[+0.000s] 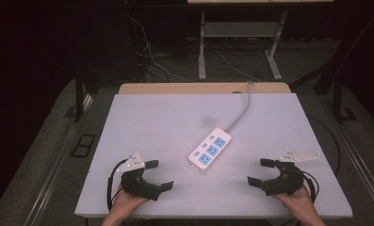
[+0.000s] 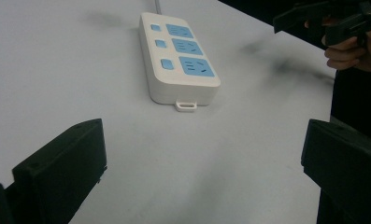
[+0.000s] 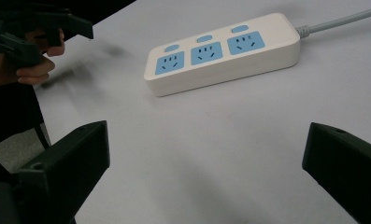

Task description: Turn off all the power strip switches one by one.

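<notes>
A white power strip [image 1: 211,149] with three blue sockets and three small blue switches lies near the middle of the pale table [image 1: 166,117], its grey cable [image 1: 241,110] running to the far edge. My left gripper [image 1: 159,174] rests at the near left, open and holding nothing. At the near right my right gripper [image 1: 262,171] also stands open with nothing in it. Ahead of the wide-apart jaws in the left gripper view sits the strip [image 2: 179,56], and the right gripper's hand [image 2: 349,49] appears at top right. The right gripper view has the strip [image 3: 223,51] ahead.
A wooden board edge [image 1: 199,88] borders the table's far side. Beyond it stand metal desk legs [image 1: 202,44] and loose cables [image 1: 151,56] on the dark floor. A dark floor panel [image 1: 83,145] lies left of the table.
</notes>
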Action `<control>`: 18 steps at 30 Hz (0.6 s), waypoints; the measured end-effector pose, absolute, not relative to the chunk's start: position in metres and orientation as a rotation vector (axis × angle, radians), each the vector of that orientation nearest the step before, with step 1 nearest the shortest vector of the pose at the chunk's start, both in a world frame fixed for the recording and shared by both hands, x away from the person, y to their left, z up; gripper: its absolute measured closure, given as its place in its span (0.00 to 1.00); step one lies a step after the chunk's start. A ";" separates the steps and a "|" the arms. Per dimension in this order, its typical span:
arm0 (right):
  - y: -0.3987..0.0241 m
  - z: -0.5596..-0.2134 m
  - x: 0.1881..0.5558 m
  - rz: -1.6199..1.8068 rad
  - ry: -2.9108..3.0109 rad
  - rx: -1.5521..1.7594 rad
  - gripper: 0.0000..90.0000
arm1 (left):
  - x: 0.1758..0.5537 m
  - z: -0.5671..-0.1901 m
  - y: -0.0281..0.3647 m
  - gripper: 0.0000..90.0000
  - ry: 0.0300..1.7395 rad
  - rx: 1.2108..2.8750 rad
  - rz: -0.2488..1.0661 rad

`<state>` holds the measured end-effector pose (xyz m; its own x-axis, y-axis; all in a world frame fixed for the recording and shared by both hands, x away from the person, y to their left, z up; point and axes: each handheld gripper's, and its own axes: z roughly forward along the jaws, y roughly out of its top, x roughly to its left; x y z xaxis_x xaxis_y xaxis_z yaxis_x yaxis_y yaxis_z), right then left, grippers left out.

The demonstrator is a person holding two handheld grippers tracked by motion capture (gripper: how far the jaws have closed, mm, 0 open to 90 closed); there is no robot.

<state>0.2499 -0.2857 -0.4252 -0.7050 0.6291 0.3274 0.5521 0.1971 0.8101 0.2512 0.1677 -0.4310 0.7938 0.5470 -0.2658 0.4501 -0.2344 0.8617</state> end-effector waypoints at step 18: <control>-0.287 -0.426 0.249 1.541 2.371 1.185 0.01 | 0.260 -0.415 0.166 0.00 0.757 1.922 0.120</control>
